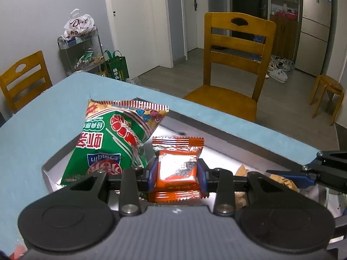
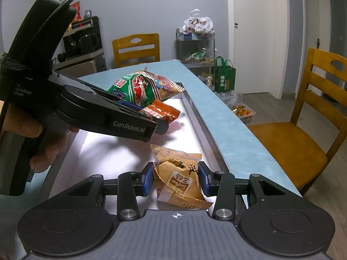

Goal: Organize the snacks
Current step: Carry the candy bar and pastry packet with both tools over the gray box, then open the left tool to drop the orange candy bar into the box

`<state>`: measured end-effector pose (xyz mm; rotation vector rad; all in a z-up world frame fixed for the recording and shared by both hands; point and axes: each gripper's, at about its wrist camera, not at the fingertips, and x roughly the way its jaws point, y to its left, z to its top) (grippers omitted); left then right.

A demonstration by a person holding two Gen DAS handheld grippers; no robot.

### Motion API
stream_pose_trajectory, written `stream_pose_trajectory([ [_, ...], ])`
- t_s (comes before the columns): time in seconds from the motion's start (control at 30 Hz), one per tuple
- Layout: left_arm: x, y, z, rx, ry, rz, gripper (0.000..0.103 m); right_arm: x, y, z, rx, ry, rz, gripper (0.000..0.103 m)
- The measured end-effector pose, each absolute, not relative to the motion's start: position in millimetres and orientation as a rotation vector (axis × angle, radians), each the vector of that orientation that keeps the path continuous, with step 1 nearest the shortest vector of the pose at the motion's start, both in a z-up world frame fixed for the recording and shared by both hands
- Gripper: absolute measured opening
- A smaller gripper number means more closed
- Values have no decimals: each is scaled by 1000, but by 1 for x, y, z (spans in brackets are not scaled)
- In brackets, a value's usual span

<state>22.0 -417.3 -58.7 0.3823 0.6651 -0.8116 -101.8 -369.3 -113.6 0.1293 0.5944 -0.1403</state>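
Clamped between the blue pads of the left gripper (image 1: 176,171), an orange snack packet (image 1: 176,169) hangs above a metal tray (image 1: 227,151) sunk in the blue table (image 1: 32,130), beside a green shrimp-chip bag (image 1: 112,143) leaning at the tray's far end. From the right wrist, the right gripper (image 2: 176,178) pinches a tan snack packet (image 2: 180,179) over the tray's floor, while a hand (image 2: 36,138) holds the left gripper, its packet near the green bag.

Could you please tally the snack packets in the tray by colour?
Green packet: 1, lying in the tray
Orange packet: 1, in the left tongs
Tan packet: 1, between the right tongs
Total: 3
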Motion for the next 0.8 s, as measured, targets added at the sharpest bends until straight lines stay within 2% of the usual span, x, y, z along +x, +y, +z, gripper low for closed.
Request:
stream_pose_trajectory([
  [0.3, 16, -416, -54, 371, 635, -828, 36, -102, -369, -114, 138, 592, -147, 44],
  [0.37, 15, -414, -53, 365, 636, -831, 36, -103, -370, -115, 143, 590, -147, 46],
  [0.43, 13, -411, -51, 362, 635, -833, 37, -103, -370, -115, 155, 587, -141, 53],
  [0.5, 11, -410, -50, 358, 628, -831, 43, -105, -371, -114, 166, 580, -139, 57],
  [0.6, 7, -407, -45, 346, 610, -834, 59, -106, -372, -112, 174, 570, -140, 64],
  [0.67, 5, -402, -41, 333, 595, -840, 74, -108, -373, -110, 184, 561, -137, 72],
  [0.77, 0, -394, -36, 311, 573, -830, 87, -111, -376, -107, 214, 549, -121, 84],
  [0.8, -2, -391, -34, 303, 567, -825, 88, -111, -376, -106, 216, 544, -126, 90],
])
